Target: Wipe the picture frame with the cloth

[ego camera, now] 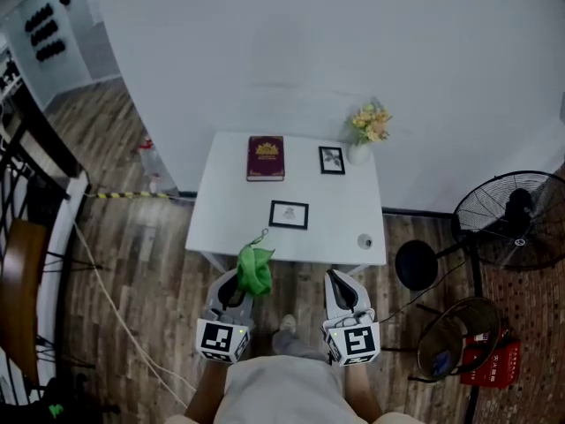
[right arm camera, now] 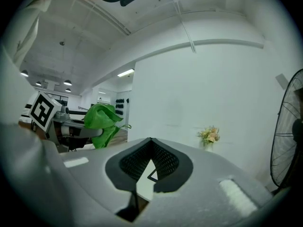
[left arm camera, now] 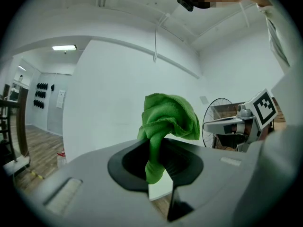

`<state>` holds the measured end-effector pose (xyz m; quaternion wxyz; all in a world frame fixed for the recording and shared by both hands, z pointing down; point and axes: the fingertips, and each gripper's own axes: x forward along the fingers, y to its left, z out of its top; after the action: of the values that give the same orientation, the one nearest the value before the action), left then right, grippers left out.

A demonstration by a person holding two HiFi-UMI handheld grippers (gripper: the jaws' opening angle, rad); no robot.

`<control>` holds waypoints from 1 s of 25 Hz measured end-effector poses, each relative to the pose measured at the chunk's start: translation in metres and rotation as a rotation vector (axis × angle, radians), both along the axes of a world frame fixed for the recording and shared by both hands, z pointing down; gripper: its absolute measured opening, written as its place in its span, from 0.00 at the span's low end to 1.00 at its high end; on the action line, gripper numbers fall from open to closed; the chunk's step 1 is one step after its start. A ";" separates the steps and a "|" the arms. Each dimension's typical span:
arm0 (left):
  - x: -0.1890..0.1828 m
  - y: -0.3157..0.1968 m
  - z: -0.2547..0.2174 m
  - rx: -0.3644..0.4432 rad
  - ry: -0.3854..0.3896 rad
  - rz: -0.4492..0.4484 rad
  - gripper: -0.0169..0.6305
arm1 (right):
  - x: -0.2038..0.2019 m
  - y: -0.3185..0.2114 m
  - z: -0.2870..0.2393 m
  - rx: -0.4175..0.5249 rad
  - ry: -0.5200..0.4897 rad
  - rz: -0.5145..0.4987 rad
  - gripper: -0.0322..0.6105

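Observation:
A green cloth (ego camera: 254,268) is bunched in my left gripper (ego camera: 237,291), whose jaws are shut on it; in the left gripper view the cloth (left arm camera: 165,122) rises out of the closed jaws. My right gripper (ego camera: 340,291) is shut with nothing in it. Both grippers hover just off the near edge of a small white table (ego camera: 238,219). A black picture frame (ego camera: 289,215) lies flat at the table's middle. A second black frame (ego camera: 332,160) stands near the far edge. From the right gripper view the cloth (right arm camera: 102,122) shows at left.
A dark red book (ego camera: 266,158) lies at the table's far left and a vase of flowers (ego camera: 366,131) at its far right corner. A small round object (ego camera: 365,241) sits near the front right. A standing fan (ego camera: 508,219), a wire basket (ego camera: 455,338) and a red case (ego camera: 494,360) stand to the right.

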<state>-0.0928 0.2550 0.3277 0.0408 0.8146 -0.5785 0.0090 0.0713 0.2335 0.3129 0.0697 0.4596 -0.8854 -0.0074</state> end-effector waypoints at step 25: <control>0.015 -0.146 0.044 -0.103 -0.043 -0.076 0.16 | 0.011 -0.154 0.061 -0.147 -0.007 -0.093 0.06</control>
<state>-0.0783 0.1092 0.3715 0.0704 0.7884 -0.6087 0.0545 0.0819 0.0798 0.3740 0.0998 0.4117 -0.9041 0.0562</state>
